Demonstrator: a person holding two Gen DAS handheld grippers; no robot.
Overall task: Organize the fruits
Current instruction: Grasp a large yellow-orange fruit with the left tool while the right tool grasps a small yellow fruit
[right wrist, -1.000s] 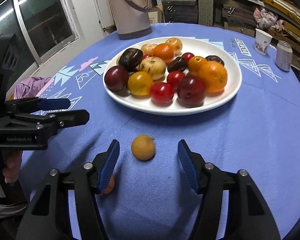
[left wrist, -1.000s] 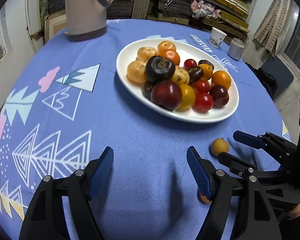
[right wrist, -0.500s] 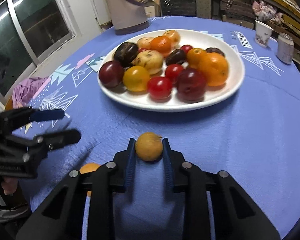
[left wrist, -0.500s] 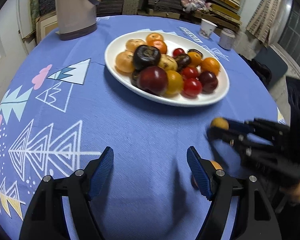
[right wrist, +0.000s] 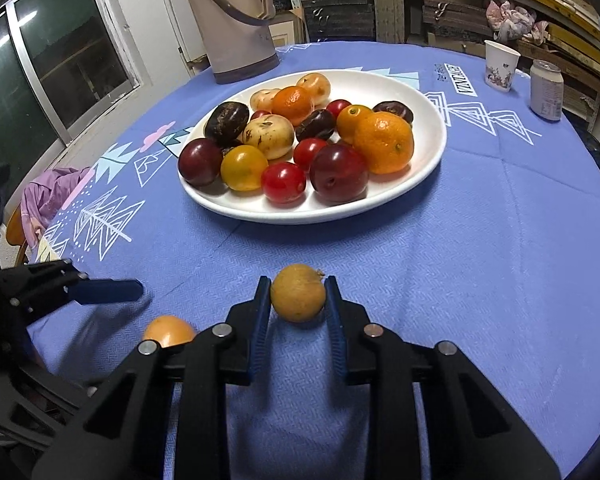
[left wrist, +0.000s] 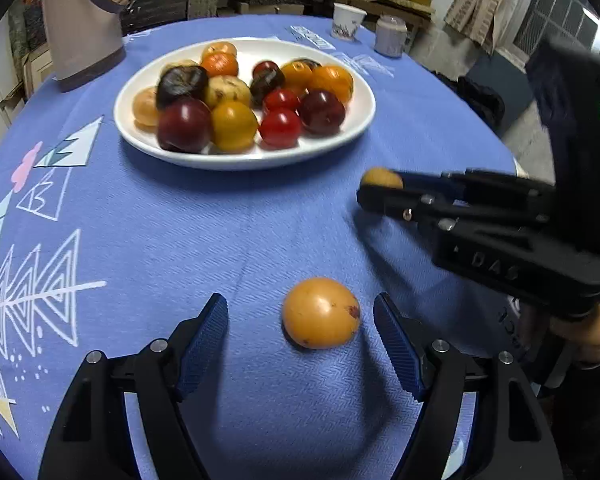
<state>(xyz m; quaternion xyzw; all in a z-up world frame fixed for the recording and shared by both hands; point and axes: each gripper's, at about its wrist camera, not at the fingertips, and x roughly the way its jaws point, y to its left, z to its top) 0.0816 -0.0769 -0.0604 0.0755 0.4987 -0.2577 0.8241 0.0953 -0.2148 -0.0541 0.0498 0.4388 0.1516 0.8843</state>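
Gripping the small brown fruit between its pads, the right claw points steeply down with the white plate of piled fruit straight ahead of it across the blue tabletop. The left claw hangs released, also tilted down, with the orange fruit lying on the cloth between its spread fingers, nearer the right one, untouched. Closing there looks like the left hand's next job.

A beige thermos jug, a paper cup and a can stand on the blue tablecloth.
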